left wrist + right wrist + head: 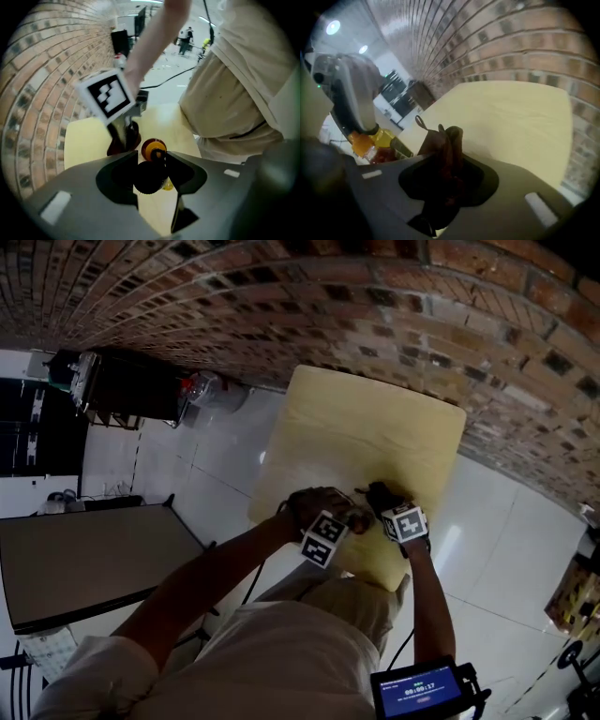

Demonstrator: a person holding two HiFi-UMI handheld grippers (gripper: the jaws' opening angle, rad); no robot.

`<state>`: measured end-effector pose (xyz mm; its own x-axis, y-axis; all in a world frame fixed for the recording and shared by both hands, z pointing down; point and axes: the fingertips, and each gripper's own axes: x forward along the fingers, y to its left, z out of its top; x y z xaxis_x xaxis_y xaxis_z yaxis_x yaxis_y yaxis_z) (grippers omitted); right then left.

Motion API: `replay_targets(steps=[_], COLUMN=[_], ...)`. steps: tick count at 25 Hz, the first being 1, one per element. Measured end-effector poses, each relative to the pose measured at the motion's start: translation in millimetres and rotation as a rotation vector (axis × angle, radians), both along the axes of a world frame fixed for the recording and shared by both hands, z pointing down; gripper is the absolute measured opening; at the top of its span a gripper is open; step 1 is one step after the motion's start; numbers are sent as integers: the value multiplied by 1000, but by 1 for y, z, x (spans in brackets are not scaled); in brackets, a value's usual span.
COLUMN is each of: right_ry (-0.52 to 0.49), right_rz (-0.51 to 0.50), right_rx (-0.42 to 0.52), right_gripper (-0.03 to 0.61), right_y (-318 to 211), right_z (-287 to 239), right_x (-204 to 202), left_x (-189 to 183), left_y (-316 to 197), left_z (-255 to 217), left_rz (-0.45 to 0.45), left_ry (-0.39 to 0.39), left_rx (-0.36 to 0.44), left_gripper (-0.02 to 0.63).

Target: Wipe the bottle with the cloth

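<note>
A bottle (153,148) of yellow liquid with an orange and red label stands upright over the pale yellow table (356,418). My left gripper (151,160) points steeply down and is shut on its black cap. In the right gripper view the bottle (370,143) shows at the left, under the left gripper's grey body. My right gripper (449,161) is shut on a dark red cloth (444,140), bunched between its jaws just right of the bottle. In the head view both grippers sit close together near the table's front edge, left gripper (352,519) and right gripper (378,498).
A brick wall (394,315) runs behind the table. A dark table (84,559) stands at the left on the white tiled floor (216,456). A small screen (420,692) hangs at my waist. People stand far off in the left gripper view.
</note>
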<state>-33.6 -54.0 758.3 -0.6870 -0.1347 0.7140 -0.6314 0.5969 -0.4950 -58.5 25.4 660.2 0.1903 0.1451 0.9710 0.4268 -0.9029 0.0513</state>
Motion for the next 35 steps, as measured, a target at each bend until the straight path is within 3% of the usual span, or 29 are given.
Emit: replay_targets(steps=[2, 3, 6, 10, 14, 20, 26, 28, 31, 33, 35], right_ry=[-61, -96, -194, -251, -187, -101, -54, -52, -102, -130, -150], right_rz=[199, 252, 276, 185, 93, 241, 318, 421, 652, 696, 692], right_rx=[42, 62, 142, 305, 380, 195, 13, -70, -204, -194, -160], right_gripper=[98, 98, 97, 97, 97, 94, 94, 94, 94, 94, 94], right_y=[11, 23, 67, 99, 102, 95, 77, 67, 57, 57, 62], right_z=[-17, -25, -52, -88, -92, -42, 3, 11, 13, 3, -10], right_x=[24, 31, 29, -5, -35, -18, -6, 0, 20, 31, 40], left_x=[-2, -3, -7, -2, 6, 8, 6, 1, 0, 1, 1], left_y=[-15, -22, -34, -31, -22, -15, -32, -39, -44, -42, -40], left_z=[-2, -4, -6, -7, -6, 0, -3, -2, -4, -6, -10], left_rz=[-188, -283, -496, -606, -611, -635, -735, -786, -808, -821, -859], left_ry=[10, 19, 29, 34, 11, -29, 20, 22, 26, 45, 84], left_rx=[3, 2, 0, -13, 8, 21, 50, 46, 50, 54, 53], left_gripper=[201, 201, 198, 198, 196, 195, 195, 195, 198, 203, 267])
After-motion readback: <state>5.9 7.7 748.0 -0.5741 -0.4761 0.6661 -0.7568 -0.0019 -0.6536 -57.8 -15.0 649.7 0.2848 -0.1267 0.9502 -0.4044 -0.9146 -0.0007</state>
